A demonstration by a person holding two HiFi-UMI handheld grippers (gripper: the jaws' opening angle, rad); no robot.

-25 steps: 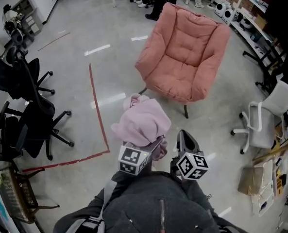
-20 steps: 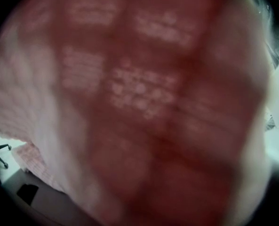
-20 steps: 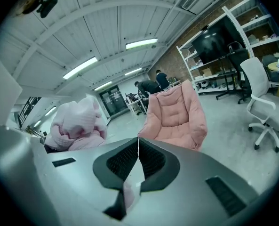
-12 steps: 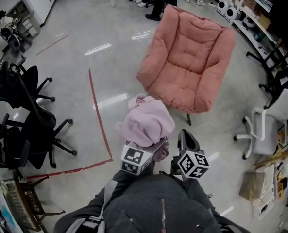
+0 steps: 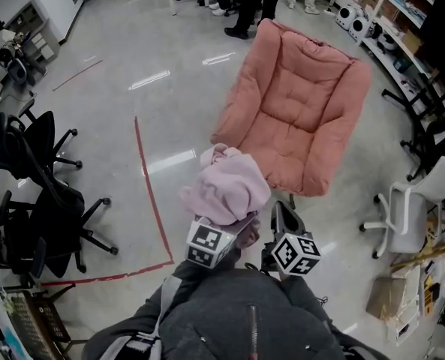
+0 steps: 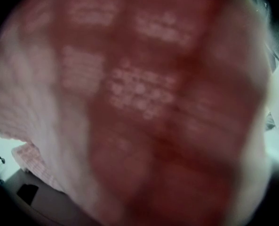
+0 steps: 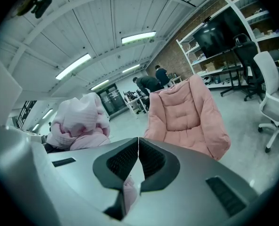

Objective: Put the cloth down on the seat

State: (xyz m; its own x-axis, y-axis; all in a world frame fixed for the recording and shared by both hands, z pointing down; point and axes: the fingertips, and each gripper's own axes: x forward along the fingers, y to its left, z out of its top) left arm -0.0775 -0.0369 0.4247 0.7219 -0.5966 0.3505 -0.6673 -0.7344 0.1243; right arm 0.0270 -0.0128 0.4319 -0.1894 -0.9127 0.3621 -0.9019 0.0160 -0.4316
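A bundled pale pink cloth [image 5: 226, 186] rides on top of my left gripper, whose marker cube [image 5: 209, 244] shows just below it in the head view. The cloth [image 6: 139, 107] fills the whole left gripper view, so the jaws are hidden; the gripper seems shut on it. My right gripper [image 5: 282, 210] stands beside the cloth, shut [image 7: 138, 147] with nothing between its fingers. The pink armchair [image 5: 301, 118] stands just ahead on the floor with its seat bare. In the right gripper view, the armchair [image 7: 186, 112] lies ahead and the cloth [image 7: 80, 117] is at the left.
Black office chairs [image 5: 42, 193] stand at the left. A white office chair [image 5: 413, 208] is at the right, near shelves [image 5: 402, 21]. A red tape line [image 5: 151, 193] runs across the shiny floor. People's legs [image 5: 245, 6] show behind the armchair.
The armchair has come a little closer and lower in the head view. Both grippers and the cloth keep the same pose in front of the person.
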